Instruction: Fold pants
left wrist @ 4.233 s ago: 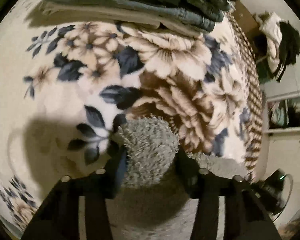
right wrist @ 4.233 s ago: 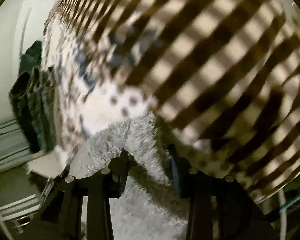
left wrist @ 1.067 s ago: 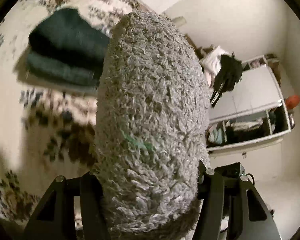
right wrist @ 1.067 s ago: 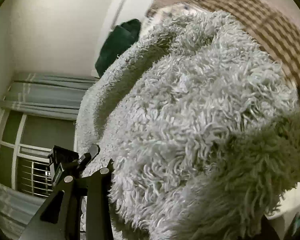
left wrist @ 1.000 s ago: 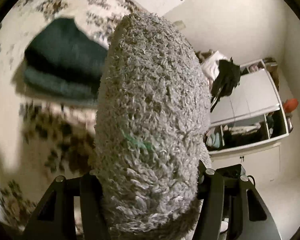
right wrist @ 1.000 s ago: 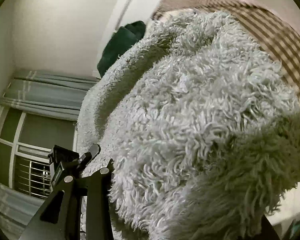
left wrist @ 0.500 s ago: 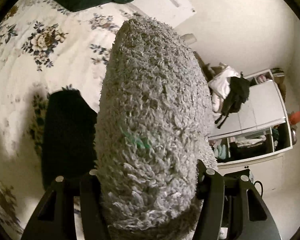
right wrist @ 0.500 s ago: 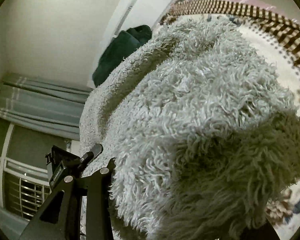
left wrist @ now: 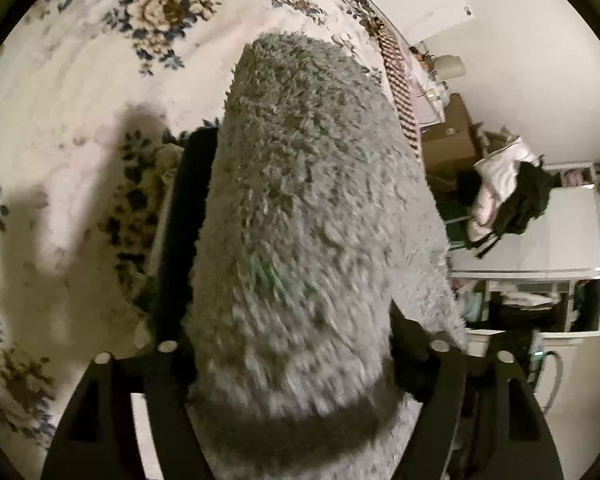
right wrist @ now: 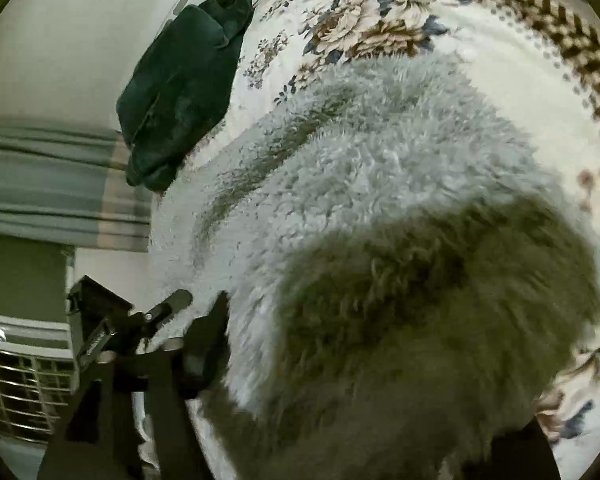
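The fluffy grey pants (left wrist: 308,180) are a thick folded bundle that fills both views. My left gripper (left wrist: 296,332) straddles one end, its jaws opening; the fleece sits between the fingers (left wrist: 168,364) and looks blurred and loose. My right gripper (right wrist: 364,380) has the other end of the pants (right wrist: 380,152) between its jaws, which are opening wide; the left finger (right wrist: 208,336) stands just off the fleece. The bundle hangs low over a dark folded stack (left wrist: 192,184) on the floral bed blanket (left wrist: 80,80).
A dark green garment (right wrist: 180,80) lies at the bed's far edge by the wall. Beyond the checked blanket border (left wrist: 400,88) stand a white shelf unit (left wrist: 540,300) and a heap of clothes (left wrist: 500,176). Curtains (right wrist: 40,184) and a white grille (right wrist: 16,392) sit left.
Both grippers carried the bundle across the bed and lower, over the dark stack. Both sets of jaws have spread wider, the right one most, and the fleece has loosened.
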Demonstrator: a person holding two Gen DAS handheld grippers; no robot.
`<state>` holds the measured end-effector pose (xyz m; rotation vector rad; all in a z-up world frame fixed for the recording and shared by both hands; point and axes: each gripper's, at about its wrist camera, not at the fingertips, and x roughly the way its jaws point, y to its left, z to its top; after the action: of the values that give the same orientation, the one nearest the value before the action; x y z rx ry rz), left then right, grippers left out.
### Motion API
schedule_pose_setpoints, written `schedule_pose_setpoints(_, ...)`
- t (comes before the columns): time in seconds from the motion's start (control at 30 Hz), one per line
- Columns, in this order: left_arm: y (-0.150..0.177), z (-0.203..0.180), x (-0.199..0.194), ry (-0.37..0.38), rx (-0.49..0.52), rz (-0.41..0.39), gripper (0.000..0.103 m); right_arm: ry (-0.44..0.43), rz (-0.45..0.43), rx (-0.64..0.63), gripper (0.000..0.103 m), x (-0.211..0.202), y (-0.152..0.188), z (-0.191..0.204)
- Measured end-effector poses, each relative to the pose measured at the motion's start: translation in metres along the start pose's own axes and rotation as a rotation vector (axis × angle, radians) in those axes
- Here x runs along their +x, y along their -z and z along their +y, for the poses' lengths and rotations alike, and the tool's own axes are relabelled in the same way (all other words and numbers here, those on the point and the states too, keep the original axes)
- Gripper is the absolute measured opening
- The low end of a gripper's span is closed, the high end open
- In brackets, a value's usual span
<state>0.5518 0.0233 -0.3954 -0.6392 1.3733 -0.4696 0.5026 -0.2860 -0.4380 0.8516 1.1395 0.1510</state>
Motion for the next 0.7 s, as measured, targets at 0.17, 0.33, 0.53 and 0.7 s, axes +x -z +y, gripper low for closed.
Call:
schedule_pose_setpoints(0.17,0.008,-0.017,-0.033,-0.144,0.086,-0.114,0.088,0.125,-0.006,-0.092,0.1,-0.023,0.0,0.01)
schedule_pose_setpoints(0.33,0.027,-0.038,-0.056,-0.249,0.188,-0.171,0.097,0.364,-0.082,-0.231,0.103,-0.079,0.036,0.048)
schedule_pose_setpoints(0.53,0.068,-0.076,-0.071,-0.422,0.311,-0.217,0.097,0.558,-0.191,-0.33,0.103,-0.129,0.071,0.082)
schedule_pose_setpoints(0.7,0.107,-0.108,-0.097,-0.512,0.374,-0.281,0.097,0.596,-0.273,-0.356,0.103,-0.19,0.104,0.101)
